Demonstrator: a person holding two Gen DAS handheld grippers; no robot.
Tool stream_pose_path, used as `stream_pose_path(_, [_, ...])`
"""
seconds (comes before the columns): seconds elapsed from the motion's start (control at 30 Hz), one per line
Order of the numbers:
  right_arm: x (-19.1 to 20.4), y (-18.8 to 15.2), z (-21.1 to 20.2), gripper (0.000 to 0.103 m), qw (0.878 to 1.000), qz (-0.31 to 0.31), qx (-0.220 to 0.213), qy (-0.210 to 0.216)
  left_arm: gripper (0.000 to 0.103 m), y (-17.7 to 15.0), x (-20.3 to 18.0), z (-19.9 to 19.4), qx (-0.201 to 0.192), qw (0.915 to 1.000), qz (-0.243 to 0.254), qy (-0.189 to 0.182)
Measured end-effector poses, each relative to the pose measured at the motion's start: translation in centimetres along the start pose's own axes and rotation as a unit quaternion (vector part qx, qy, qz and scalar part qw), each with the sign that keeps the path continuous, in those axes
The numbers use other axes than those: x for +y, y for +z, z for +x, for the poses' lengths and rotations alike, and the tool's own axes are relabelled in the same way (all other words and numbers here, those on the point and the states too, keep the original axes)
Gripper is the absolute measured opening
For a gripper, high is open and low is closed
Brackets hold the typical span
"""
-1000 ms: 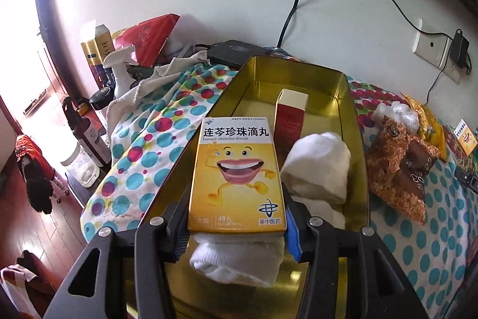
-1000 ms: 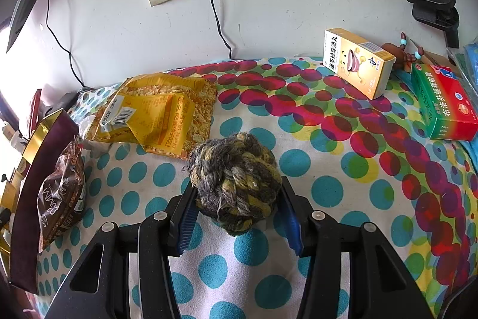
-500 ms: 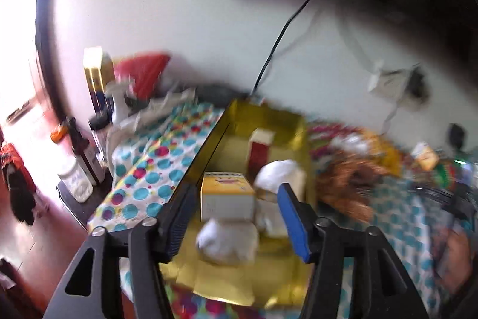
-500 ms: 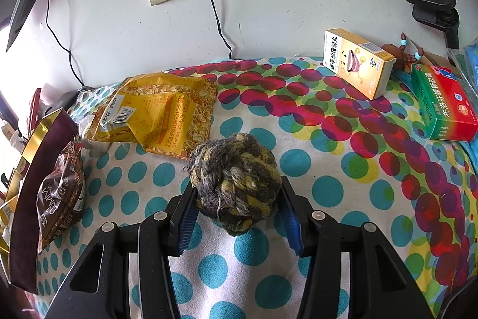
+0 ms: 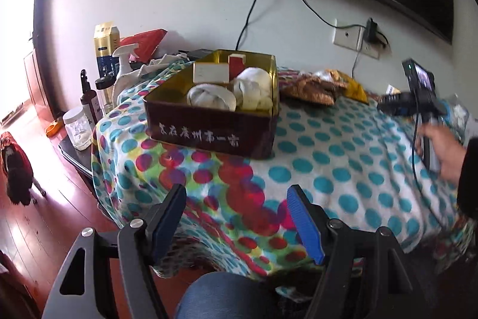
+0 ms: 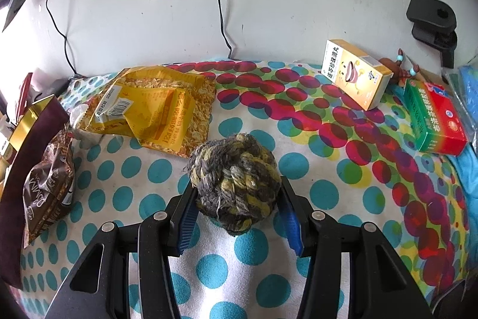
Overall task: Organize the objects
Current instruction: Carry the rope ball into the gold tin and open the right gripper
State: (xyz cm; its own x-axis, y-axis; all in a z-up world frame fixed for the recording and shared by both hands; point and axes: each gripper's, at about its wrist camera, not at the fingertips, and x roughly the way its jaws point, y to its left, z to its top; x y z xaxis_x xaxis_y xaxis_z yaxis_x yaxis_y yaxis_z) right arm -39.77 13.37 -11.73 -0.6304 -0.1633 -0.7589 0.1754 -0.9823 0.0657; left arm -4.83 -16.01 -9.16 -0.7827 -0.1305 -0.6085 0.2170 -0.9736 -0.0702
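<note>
A: Pads of the right gripper point(image 6: 236, 217) sit clamped on the rope ball point(image 6: 234, 181) — one blue pad at its 9 o'clock, the other at its 3 o'clock, low on the ball. Whether it rests on the dotted cloth point(image 6: 298, 169) or just clears it, I cannot tell.

B: How will it handle?

A: Soft and light, I'd judge. Knotted cord gives under pressure, so the pads bite in rather than slide. Nothing fragile. Across the widest part is the place to hold it, since the knots bulge there.

B: And the other tool?

A: The left gripper point(image 5: 236, 217) has nothing between its jaws, and they are opening over the cloth's near edge.

B: Where would the ball go?

A: Probably the tin point(image 5: 209, 136), at 12 o'clock from the left gripper. It already holds two white bundles point(image 5: 230, 94) and a pale box point(image 5: 209, 72).

B: What's around the ball?

A: A yellow packet point(image 6: 161, 115) at 10 o'clock, a brown snack bag point(image 6: 49, 184) at 9, a yellow carton point(image 6: 355, 73) at 1 and a green-and-red box point(image 6: 433, 118) at 2 — all apart from it.
</note>
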Motion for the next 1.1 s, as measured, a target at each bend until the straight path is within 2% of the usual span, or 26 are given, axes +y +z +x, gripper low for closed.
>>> stream_pose_path(0.23, [2.4,0.8,-1.5,0.048,0.999,-0.034,-0.01,-0.02,0.072,0.1,1.1,0.6,0.003,0.9992,-0.036,-0.018])
stream_pose_path(0.37, [6.1,1.6,-3.9,0.048,0.998,-0.052,-0.032,0.004,0.072,0.3,1.4,0.6,0.008,0.9982,-0.053,-0.027])
stream_pose_path(0.57, [15.8,1.4,-7.1,0.048,0.989,-0.119,-0.049,0.068,0.072,0.7,2.3,0.6,0.02,0.9954,-0.085,-0.041])
stream_pose_path(0.7, [23.3,-0.1,-7.4,0.048,0.979,-0.171,-0.037,0.107,0.072,0.9,3.0,0.0,0.011,0.9943,-0.099,-0.038])
stream_pose_path(0.83, [27.8,-1.3,-7.2,0.048,0.971,-0.197,-0.025,0.133,0.072,1.0,3.5,-0.1,0.012,0.9934,-0.11,-0.032])
stream_pose_path(0.93, [30.0,-1.5,-6.7,0.048,0.967,-0.216,-0.024,0.132,0.072,1.0,3.8,0.0,0.015,0.9925,-0.117,-0.031])
stream_pose_path(1.1, [30.5,0.6,-4.6,0.048,0.971,-0.208,-0.015,0.118,0.072,1.1,3.8,-0.1,0.011,0.9928,-0.116,-0.029])
